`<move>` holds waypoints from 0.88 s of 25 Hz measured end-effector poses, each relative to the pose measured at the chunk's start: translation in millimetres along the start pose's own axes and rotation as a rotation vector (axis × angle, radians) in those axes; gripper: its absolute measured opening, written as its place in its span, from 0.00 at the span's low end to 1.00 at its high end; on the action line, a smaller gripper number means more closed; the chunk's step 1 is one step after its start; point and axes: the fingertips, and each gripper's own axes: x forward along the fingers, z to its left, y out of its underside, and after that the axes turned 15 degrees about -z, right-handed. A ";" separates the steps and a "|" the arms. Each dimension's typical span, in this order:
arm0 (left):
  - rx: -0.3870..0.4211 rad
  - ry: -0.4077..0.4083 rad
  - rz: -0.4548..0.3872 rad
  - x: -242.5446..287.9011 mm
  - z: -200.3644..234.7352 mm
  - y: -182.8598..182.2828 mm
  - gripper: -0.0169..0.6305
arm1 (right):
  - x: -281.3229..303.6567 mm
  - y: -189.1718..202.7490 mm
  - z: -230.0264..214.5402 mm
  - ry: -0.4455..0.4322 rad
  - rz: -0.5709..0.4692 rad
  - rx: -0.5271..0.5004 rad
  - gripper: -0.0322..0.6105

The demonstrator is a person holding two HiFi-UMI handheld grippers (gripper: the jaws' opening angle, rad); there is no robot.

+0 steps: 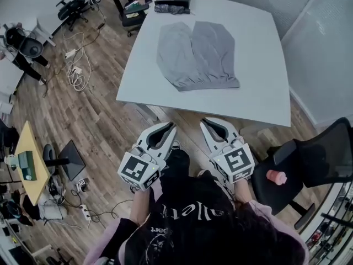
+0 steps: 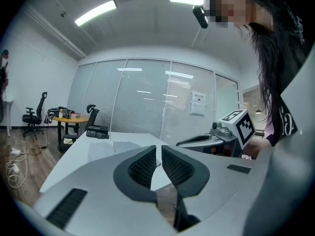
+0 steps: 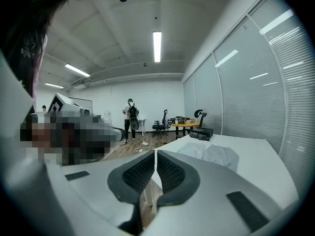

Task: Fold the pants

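Grey pants (image 1: 197,55) lie spread flat on the white table (image 1: 259,93), waistband toward me, legs pointing away. In the gripper views the pants (image 2: 113,149) (image 3: 209,154) show as a pale patch far ahead. Both grippers hover short of the table's near edge, over the wooden floor. My left gripper (image 1: 167,128) is shut with nothing between its dark ribbed pads (image 2: 147,166). My right gripper (image 1: 207,123) is shut and empty as well, its pads (image 3: 170,173) closed together. Neither touches the pants.
A dark box (image 1: 172,0) sits on the table's far end. A black office chair (image 1: 314,162) stands to my right with a pink object (image 1: 276,176) on its seat. Cables (image 1: 77,70) trail over the floor at left, by small desks (image 1: 30,159). A person (image 3: 130,119) stands far off.
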 end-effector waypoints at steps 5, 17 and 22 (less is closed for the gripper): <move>-0.018 0.030 0.008 19.0 45.5 -4.8 0.09 | 46.9 0.6 -14.8 0.026 0.021 0.015 0.10; -0.007 0.124 0.039 50.6 118.2 -10.6 0.09 | 125.7 -5.6 -35.1 0.085 0.031 0.036 0.10; -0.011 0.147 0.070 54.5 135.5 -3.4 0.09 | 140.5 -2.7 -38.7 0.112 0.049 0.037 0.10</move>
